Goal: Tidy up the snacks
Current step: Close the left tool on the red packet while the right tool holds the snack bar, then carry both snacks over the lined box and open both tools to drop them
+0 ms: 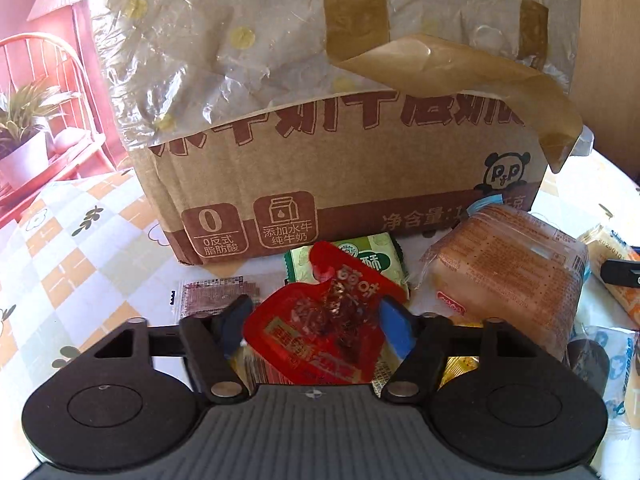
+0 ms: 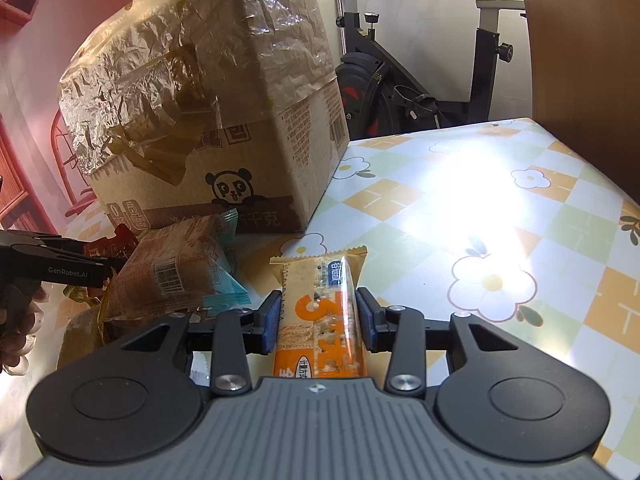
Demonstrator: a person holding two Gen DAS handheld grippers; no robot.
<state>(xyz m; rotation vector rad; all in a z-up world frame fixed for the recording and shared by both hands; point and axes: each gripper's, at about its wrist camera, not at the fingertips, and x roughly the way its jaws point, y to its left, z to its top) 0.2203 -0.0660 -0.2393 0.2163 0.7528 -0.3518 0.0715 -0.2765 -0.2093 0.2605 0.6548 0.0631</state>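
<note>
Left gripper [image 1: 316, 320] fingers pinch a glossy red sauce packet [image 1: 320, 332]; right gripper [image 2: 318, 314] fingers pinch an orange-and-clear cereal bar [image 2: 320, 312], pointing twelve o'clock.

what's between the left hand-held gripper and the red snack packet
Nothing visible. The red snack packet already sits between the fingers of the left hand-held gripper, with no other item in front of it. A green packet lies behind it, toward the cardboard box.
</note>
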